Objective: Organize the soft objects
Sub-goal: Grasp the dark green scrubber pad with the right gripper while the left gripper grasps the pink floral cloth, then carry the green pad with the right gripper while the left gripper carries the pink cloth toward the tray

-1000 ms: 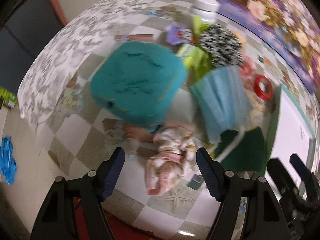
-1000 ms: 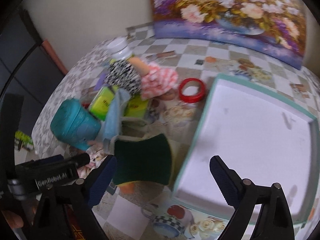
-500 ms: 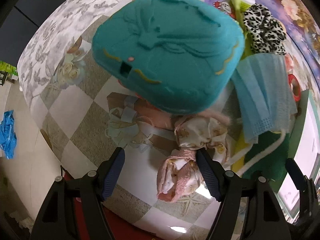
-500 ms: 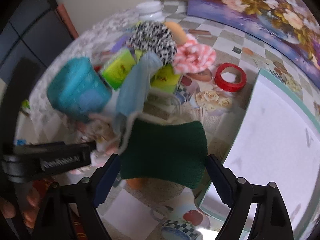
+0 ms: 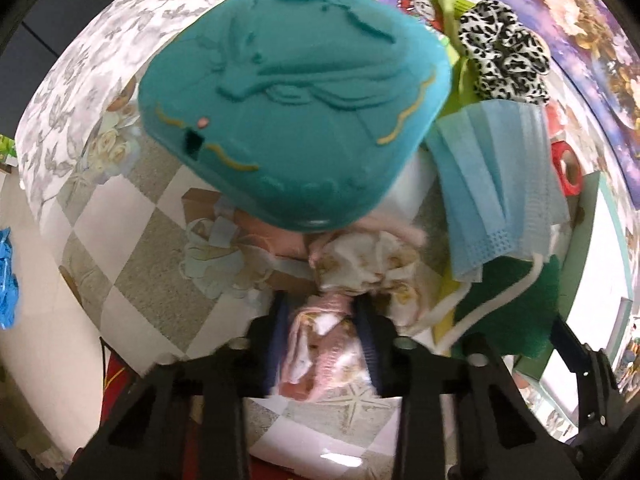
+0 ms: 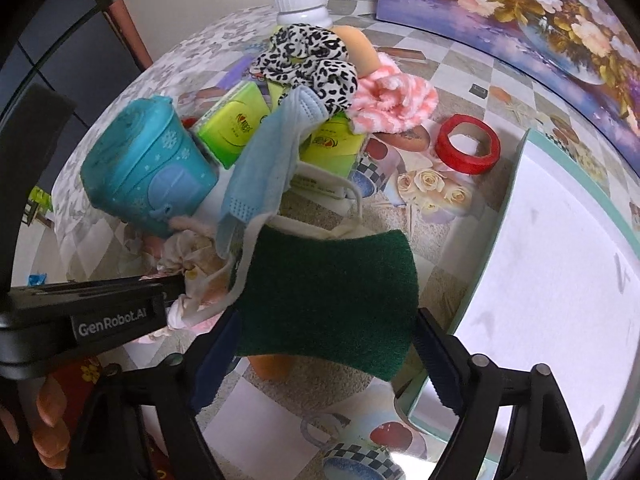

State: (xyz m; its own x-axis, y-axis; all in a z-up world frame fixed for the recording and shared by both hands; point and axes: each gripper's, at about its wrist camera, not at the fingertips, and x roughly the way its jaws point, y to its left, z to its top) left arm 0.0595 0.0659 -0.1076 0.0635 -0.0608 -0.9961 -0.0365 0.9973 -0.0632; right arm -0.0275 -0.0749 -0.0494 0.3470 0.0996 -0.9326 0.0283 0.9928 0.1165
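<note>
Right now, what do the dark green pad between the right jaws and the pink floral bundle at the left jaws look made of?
Dark green pad: coarse, matte, fuzzy fibre, probably a scouring pad; a yellow edge suggests a sponge backing. Pink floral bundle: thin, soft printed cloth, crumpled into folds, with a ribbed pink band.

The big teal box (image 5: 296, 112) hid part of the pink cloth (image 5: 360, 264) and the table under it. The left gripper (image 5: 324, 344) looked blurry, so its pads were hard to see. The blue mask (image 6: 268, 160) covered some green packs (image 6: 236, 120). The green sponge (image 6: 332, 300) hid most of an orange thing (image 6: 272, 366). The white tray (image 6: 560, 280) was cut off at the edge.
</note>
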